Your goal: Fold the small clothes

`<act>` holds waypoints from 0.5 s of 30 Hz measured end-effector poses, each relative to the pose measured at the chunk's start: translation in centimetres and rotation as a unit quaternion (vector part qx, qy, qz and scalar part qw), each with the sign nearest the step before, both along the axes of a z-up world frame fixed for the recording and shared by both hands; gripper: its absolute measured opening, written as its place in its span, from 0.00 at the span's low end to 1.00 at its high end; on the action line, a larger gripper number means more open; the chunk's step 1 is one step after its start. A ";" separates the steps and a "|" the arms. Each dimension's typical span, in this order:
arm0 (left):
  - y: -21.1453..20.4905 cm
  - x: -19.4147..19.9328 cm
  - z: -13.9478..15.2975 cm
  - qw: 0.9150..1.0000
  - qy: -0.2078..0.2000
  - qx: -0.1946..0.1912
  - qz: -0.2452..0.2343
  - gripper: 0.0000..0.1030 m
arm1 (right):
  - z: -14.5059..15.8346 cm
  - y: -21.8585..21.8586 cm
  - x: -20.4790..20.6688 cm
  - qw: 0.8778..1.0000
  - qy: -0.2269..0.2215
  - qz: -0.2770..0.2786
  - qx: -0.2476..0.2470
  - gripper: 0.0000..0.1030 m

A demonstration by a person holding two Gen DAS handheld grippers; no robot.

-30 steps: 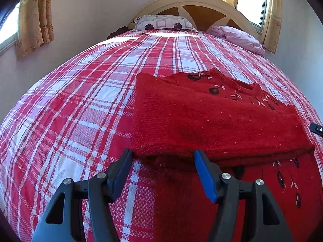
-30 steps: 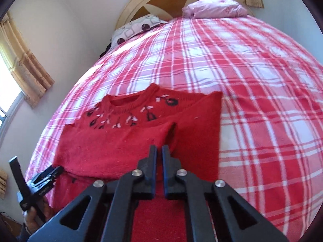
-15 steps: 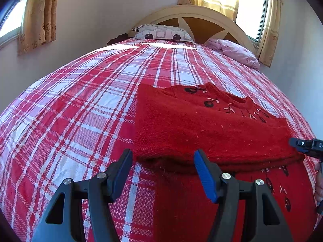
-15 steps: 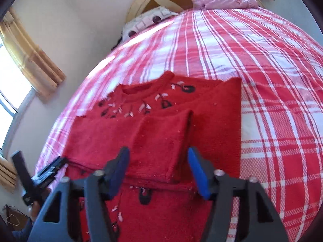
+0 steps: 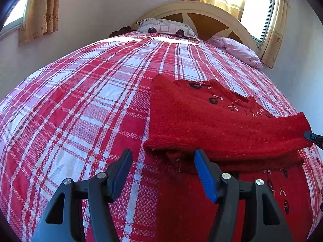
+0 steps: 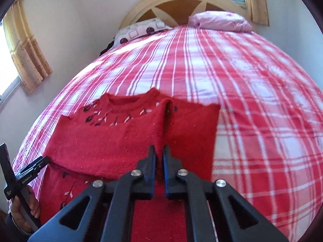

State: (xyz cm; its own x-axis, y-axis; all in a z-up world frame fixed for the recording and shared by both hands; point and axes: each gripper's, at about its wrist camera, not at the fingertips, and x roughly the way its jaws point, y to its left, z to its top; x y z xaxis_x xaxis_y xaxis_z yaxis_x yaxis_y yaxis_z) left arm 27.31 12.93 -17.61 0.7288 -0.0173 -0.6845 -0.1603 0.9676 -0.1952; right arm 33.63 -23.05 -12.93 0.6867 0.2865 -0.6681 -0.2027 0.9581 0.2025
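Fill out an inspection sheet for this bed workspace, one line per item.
Surface: red-and-white plaid bedspread, smooth.
Job's things: red knitted sweater lying near the bed's foot, sleeves folded across its chest.
Clutter: patterned pillow and pink pillow at the headboard.
Grippers: left tool open, above the folded sleeve's edge, nothing clamped; right tool shut, over the sweater; whether it pinches fabric cannot be told.
Cables: nothing seen.
Surroundings: white walls, yellow curtains at windows; a hand holds the left tool.
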 end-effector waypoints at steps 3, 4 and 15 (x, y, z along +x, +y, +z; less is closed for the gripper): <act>-0.3 0.2 -0.1 1.000 0.007 0.008 -0.002 0.63 | -0.5 -1.5 0.3 1.000 0.007 -0.023 -0.009 0.09; -0.3 0.2 -0.1 1.000 0.009 0.009 -0.003 0.63 | -1.2 -1.8 0.6 0.999 0.022 -0.026 -0.008 0.09; 0.2 1.3 3.0 0.998 -0.032 0.058 0.022 0.63 | -2.0 -3.4 -0.4 0.999 0.000 -0.044 -0.011 0.37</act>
State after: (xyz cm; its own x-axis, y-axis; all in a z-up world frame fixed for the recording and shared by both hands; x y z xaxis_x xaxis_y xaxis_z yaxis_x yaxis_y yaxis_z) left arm 28.59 13.14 -14.60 0.7688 0.0917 -0.6329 -0.1937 0.9766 -0.0938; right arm 33.19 -26.45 -14.94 0.7079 0.2104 -0.6742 -0.1182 0.9764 0.1807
